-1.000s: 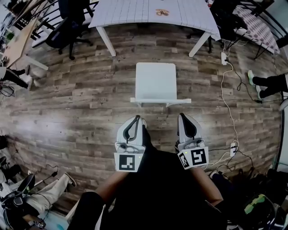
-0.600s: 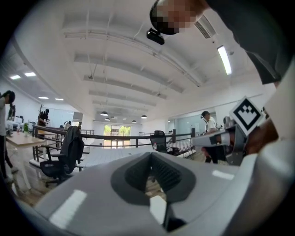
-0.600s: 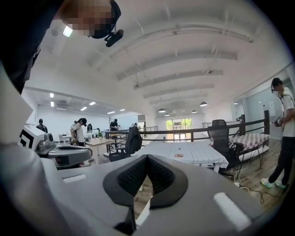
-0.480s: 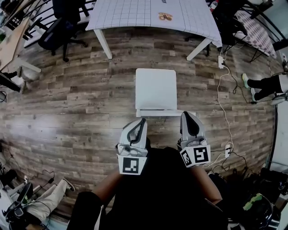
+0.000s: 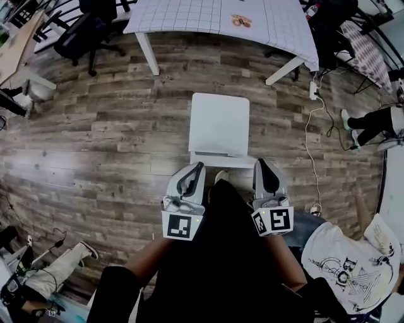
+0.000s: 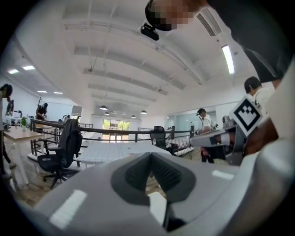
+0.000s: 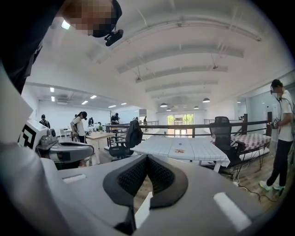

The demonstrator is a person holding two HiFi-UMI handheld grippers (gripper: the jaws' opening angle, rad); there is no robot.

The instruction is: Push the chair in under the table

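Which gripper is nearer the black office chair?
Left. The left gripper is behind the left corner of the white chair, on the same side as the office chair. The right gripper is behind the other corner, farther away.

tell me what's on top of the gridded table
One small orange-and-brown item lies on the gridded table, too small to identify. The head view cuts off the far side.

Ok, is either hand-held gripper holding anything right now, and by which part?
Nothing is held. The left hand-held gripper and the right hand-held gripper are both shut with nothing between their jaws, close behind the back of the chair.
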